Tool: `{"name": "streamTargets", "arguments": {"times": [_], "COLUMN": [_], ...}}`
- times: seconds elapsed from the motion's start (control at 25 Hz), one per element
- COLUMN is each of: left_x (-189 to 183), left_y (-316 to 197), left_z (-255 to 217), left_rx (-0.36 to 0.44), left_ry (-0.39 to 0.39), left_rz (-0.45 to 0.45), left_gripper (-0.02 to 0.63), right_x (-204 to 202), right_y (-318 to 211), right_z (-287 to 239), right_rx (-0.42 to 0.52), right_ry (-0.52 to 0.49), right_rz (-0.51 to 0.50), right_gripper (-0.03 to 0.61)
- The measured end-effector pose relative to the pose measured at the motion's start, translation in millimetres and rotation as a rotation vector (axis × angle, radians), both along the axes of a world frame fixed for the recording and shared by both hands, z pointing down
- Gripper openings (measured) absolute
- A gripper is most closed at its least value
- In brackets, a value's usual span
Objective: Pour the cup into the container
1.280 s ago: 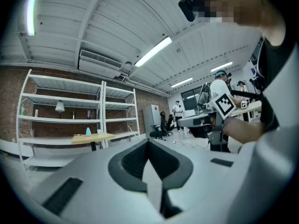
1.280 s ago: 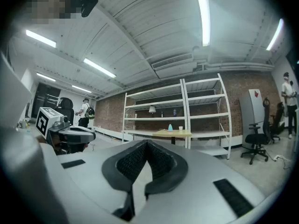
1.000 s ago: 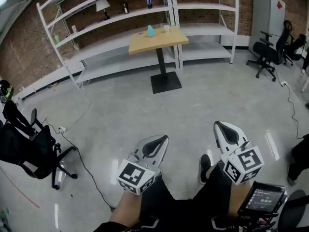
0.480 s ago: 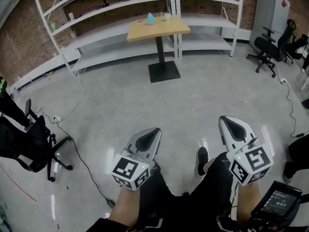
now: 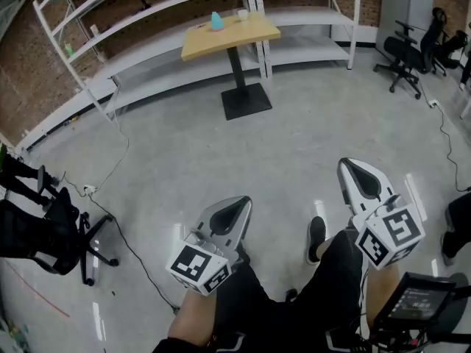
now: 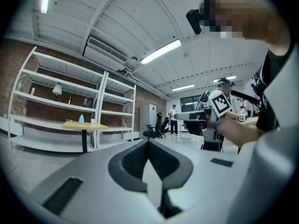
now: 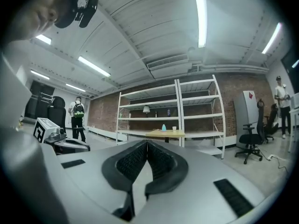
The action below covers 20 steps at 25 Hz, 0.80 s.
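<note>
A wide stretch of smooth, glossy grey concrete floor (image 5: 294,145) is lying open between the person and the square light-wood pedestal table (image 5: 246,34), which is standing on a black post and flat black base in front of tall white metal shelving (image 5: 147,35) running along a red brick wall (image 5: 26,87). The small white cup (image 5: 243,14) and the pale blue tapered container (image 5: 216,20) are sitting near each other on the tabletop's far side, well apart from both grippers. A thin black cable (image 5: 126,243) is snaking across the floor at the left edge beside a black wheeled office chair (image 5: 51,234); another black office chair (image 5: 403,54) is standing at the far right. The left gripper (image 5: 237,209) and the right gripper (image 5: 353,171), both smooth grey shells with ribbed black pads, are pointing level over the person's legs, each with its jaws pressed together and holding nothing.
</note>
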<state>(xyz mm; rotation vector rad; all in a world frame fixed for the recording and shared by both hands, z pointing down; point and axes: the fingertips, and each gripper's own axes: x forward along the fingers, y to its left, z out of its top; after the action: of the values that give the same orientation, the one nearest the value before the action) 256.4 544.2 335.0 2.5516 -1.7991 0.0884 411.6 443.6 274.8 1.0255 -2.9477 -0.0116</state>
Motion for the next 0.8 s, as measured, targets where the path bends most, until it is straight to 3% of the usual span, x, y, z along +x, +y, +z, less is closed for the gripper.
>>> {"name": "streamTargets", "arguments": {"times": [0.24,0.48,0.8], "left_x": [-25.7,-51.2,-71.2], "left_y": [-58.2,-102.7,-133.8], "left_z": [28.0,12.6,-18.9], "left_rx": [-0.051,-0.02,0.018], "left_ry": [-0.02,0.007,-0.029], "left_rz": [-0.015,-0.046,-0.021], "left_gripper": [0.002,0.002,0.002], "right_x": [-21.0,-49.5,-89.8], "right_y": [-42.4,-77.4,-124.5], "right_z": [38.5,42.8,17.4], "right_rx": [-0.043,-0.027,-0.01], "right_ry": [0.038,0.047,-0.016], "right_rz": [-0.028,-0.042,-0.052], "right_gripper": [0.002,0.002,0.002]}}
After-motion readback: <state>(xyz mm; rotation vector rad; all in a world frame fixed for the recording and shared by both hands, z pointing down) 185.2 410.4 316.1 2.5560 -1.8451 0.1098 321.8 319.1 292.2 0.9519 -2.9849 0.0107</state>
